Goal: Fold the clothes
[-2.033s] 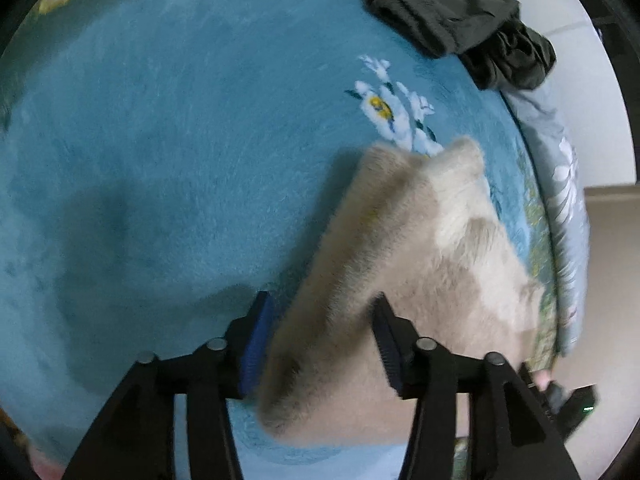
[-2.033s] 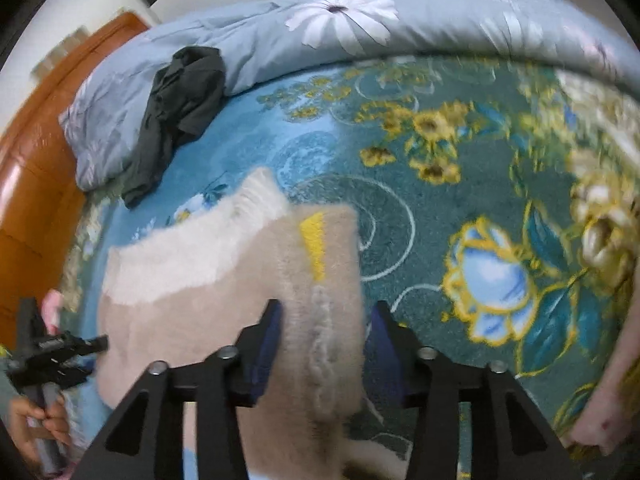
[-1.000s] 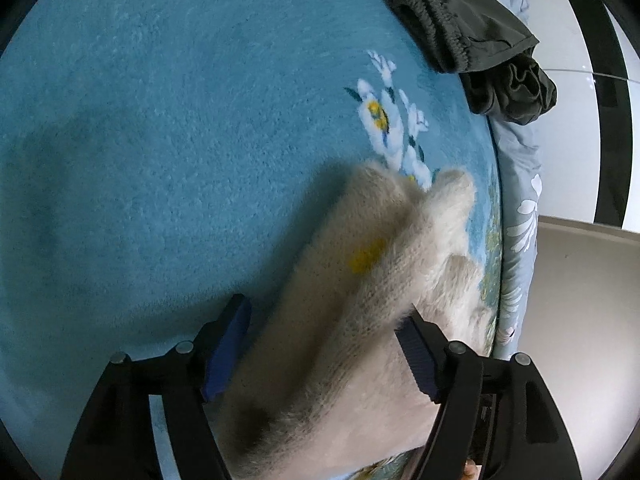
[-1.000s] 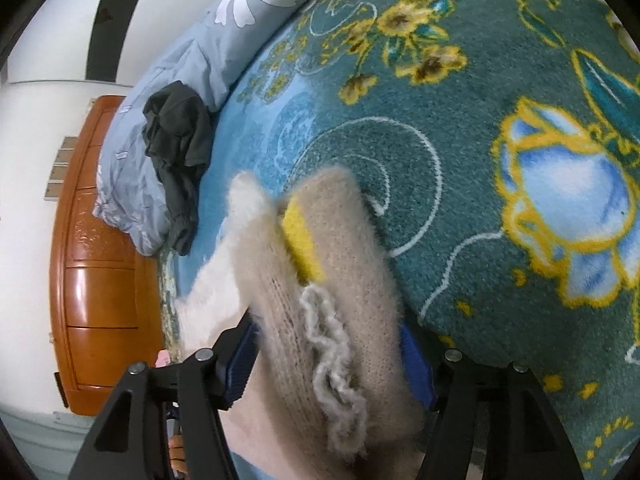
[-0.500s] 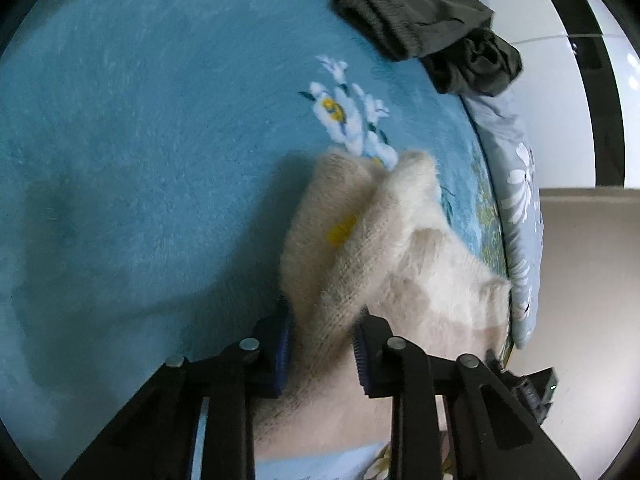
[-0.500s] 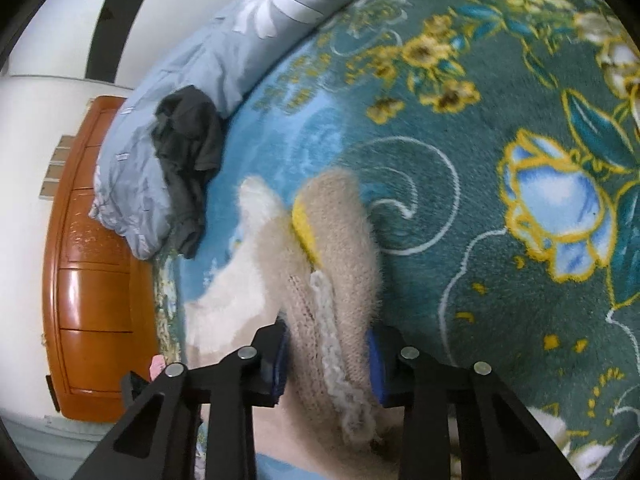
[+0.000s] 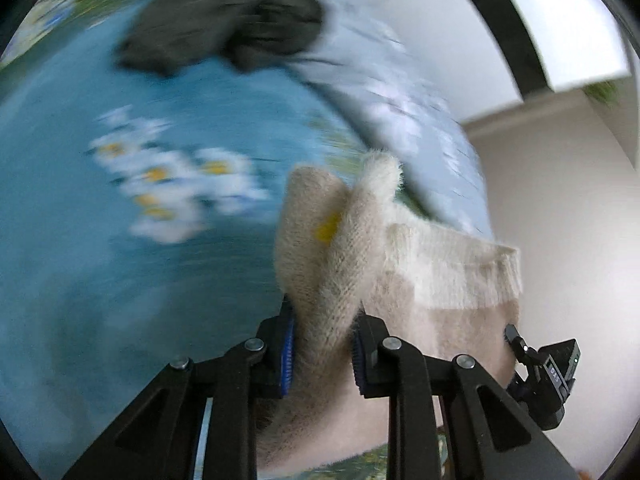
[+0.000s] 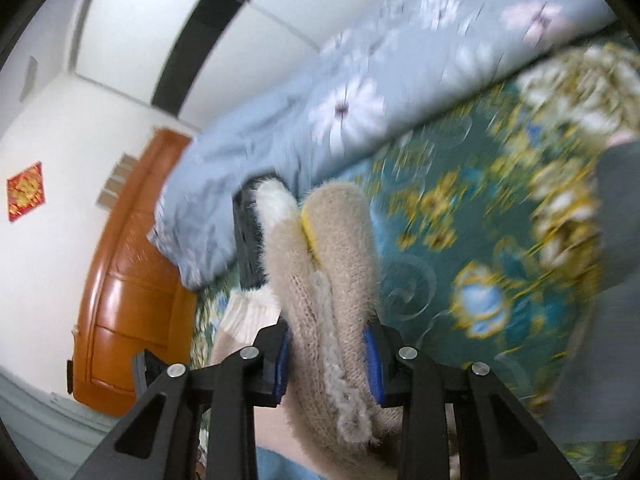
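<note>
A fuzzy beige sweater (image 7: 332, 256) with a white ribbed band and a small yellow patch is lifted off the blue floral blanket (image 7: 80, 240). My left gripper (image 7: 322, 328) is shut on one bunched edge of it. My right gripper (image 8: 328, 340) is shut on another bunched edge of the same sweater (image 8: 336, 248), with a curly trim hanging between the pads. The right gripper's body also shows at the lower right of the left wrist view (image 7: 548, 372).
A dark crumpled garment (image 7: 224, 32) lies on the blanket near a pale blue flowered duvet (image 8: 340, 92) along the wall. A wooden headboard (image 8: 128, 280) stands at the left. The green flowered blanket (image 8: 480, 240) spreads to the right. The background is blurred by motion.
Both grippers closed on the sweater's edges about half a second ago and have since lifted it up off the blanket; both views have tilted upward toward the wall.
</note>
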The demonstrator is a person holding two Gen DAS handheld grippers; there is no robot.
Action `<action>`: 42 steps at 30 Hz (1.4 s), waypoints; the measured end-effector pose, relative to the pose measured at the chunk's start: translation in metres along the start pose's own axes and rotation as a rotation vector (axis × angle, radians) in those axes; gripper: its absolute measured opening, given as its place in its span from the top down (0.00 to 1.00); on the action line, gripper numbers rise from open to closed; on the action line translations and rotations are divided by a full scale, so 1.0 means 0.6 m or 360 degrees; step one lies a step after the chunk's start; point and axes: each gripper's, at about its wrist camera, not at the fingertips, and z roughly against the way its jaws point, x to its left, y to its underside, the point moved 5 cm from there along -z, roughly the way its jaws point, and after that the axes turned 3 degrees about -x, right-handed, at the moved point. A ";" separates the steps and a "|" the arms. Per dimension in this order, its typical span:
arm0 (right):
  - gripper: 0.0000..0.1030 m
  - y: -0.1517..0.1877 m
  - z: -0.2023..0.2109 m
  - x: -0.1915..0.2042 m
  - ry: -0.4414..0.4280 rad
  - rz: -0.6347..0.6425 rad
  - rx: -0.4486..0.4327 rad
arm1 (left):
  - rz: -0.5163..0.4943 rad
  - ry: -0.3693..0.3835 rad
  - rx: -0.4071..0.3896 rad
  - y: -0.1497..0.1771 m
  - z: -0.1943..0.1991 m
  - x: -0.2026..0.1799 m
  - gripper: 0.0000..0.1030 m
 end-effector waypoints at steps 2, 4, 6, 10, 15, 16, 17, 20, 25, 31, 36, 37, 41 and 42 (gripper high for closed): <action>0.68 -0.024 0.056 -0.017 0.0019 -0.0010 -0.0090 | -0.0123 0.0059 0.0031 0.008 -0.021 -0.075 0.77; 0.68 -0.045 0.116 -0.043 0.0050 -0.0039 -0.0189 | -0.0242 0.0119 0.0077 0.022 -0.045 -0.147 0.77; 0.68 -0.062 0.178 -0.076 0.0087 -0.0079 -0.0282 | -0.0326 0.0161 0.0138 0.040 -0.072 -0.208 0.77; 0.68 -0.080 0.275 -0.129 0.0127 -0.0126 -0.0395 | -0.0501 0.0279 0.0262 0.090 -0.122 -0.326 0.77; 0.68 -0.100 0.397 -0.201 0.0188 -0.0195 -0.0526 | -0.0755 0.0335 0.0400 0.159 -0.182 -0.440 0.77; 0.68 -0.100 0.416 -0.215 0.0199 -0.0218 -0.0548 | -0.0775 0.0344 0.0422 0.168 -0.195 -0.454 0.77; 0.68 -0.099 0.434 -0.230 0.0212 -0.0237 -0.0571 | -0.0788 0.0341 0.0442 0.176 -0.210 -0.465 0.77; 0.68 -0.088 0.470 -0.280 0.0256 -0.0312 -0.0630 | -0.0803 0.0289 0.0490 0.189 -0.258 -0.477 0.77; 0.68 -0.046 0.499 -0.376 0.0319 -0.0538 -0.0674 | -0.0759 0.0211 0.0567 0.195 -0.315 -0.454 0.77; 0.68 -0.021 0.520 -0.412 0.0298 -0.0636 -0.0717 | -0.0783 0.0283 0.0605 0.206 -0.321 -0.468 0.76; 0.67 -0.015 0.510 -0.434 0.0352 -0.0679 -0.0704 | -0.0764 0.0102 0.0624 0.210 -0.352 -0.429 0.69; 0.66 -0.014 0.504 -0.438 0.0357 -0.0688 -0.0696 | -0.0716 0.0111 0.0628 0.210 -0.353 -0.419 0.68; 0.62 -0.020 0.490 -0.440 0.0383 -0.0670 -0.0653 | -0.0669 0.0127 0.0592 0.202 -0.343 -0.409 0.67; 0.61 -0.026 0.493 -0.431 0.0394 -0.0629 -0.0635 | -0.0674 0.0119 0.0581 0.200 -0.340 -0.411 0.67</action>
